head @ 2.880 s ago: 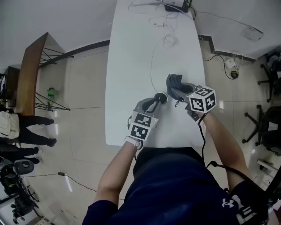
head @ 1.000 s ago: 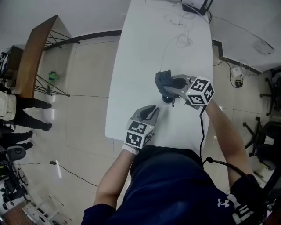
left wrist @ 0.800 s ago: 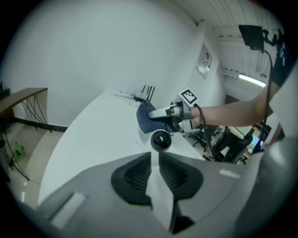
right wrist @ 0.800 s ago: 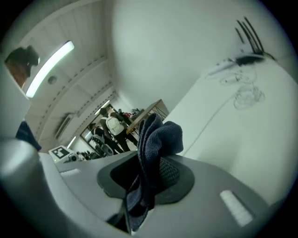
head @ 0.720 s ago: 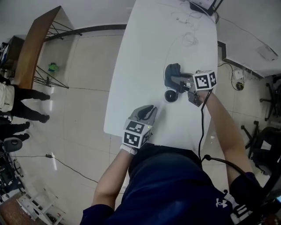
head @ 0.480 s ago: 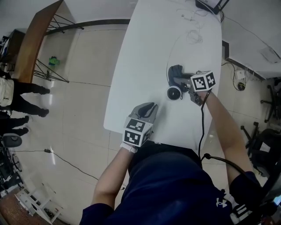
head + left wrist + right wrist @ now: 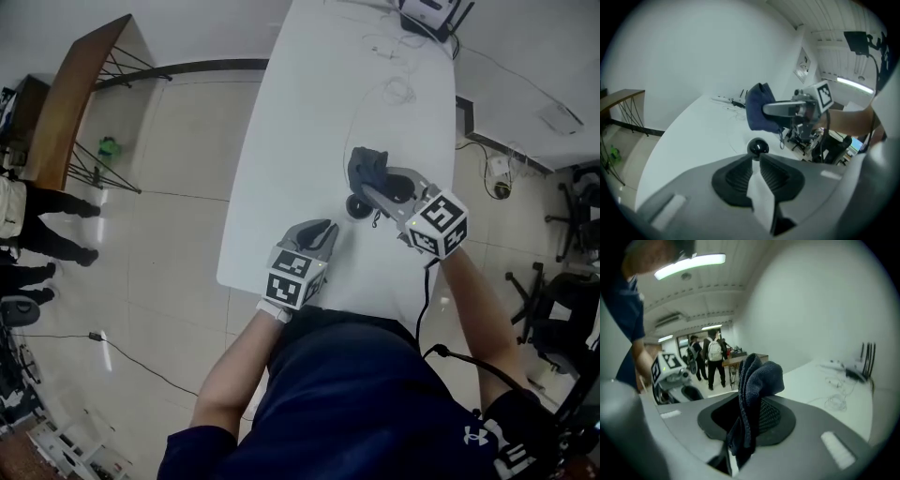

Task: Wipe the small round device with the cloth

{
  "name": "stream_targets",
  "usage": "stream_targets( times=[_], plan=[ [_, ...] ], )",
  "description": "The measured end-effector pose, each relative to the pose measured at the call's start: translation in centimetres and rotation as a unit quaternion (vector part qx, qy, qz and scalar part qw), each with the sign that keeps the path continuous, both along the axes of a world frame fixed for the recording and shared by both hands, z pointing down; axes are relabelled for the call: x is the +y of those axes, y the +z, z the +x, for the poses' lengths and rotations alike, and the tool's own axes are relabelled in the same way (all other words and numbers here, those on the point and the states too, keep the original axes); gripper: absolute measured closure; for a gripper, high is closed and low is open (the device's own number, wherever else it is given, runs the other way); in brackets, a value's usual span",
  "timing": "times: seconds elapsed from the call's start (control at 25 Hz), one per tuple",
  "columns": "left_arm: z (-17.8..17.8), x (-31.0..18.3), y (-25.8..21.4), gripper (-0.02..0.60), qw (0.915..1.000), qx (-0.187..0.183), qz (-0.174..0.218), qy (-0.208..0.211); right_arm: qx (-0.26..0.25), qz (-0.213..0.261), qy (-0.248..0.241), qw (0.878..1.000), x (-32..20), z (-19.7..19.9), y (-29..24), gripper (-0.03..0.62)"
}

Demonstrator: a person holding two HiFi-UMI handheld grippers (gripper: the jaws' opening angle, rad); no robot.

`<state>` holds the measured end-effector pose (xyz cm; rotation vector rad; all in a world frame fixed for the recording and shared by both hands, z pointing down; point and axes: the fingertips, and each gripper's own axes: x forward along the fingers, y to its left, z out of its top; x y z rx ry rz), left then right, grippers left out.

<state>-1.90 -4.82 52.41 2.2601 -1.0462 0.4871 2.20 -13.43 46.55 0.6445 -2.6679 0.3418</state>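
No word or number can be read in full. The sleeve bears a white logo of two crossed arcs. The large white letters beside it are cut off and unreadable. The cubes on the left hand-held gripper and right hand-held gripper carry black-and-white square code markers, no lettering.

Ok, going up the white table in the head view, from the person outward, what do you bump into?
left gripper → small round device → cloth → coiled white cable → black box with antennas
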Motion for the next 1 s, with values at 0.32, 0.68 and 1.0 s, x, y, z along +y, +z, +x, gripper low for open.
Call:
stream_targets(
  times=[0.32,0.68,1.0],
  plan=[
    [-1.0,1.3,-1.2,0.531,0.9995,0.030,-0.009,-0.009,0.184,0.229,-0.065,0.954,7.9,-3.5,4.0,0.503],
    [-4.1,3.9,-0.3,0.534,0.9983,0.020,-0.026,-0.049,0.299,0.288,-0.153,0.897,11.3,-3.9,13.6,0.503],
    [-3.2,3.8,-0.6,0.538,0.9985,0.029,-0.022,-0.040,0.234,0.228,-0.096,0.940,11.9,-2.6,10.2,0.505]
  ],
)
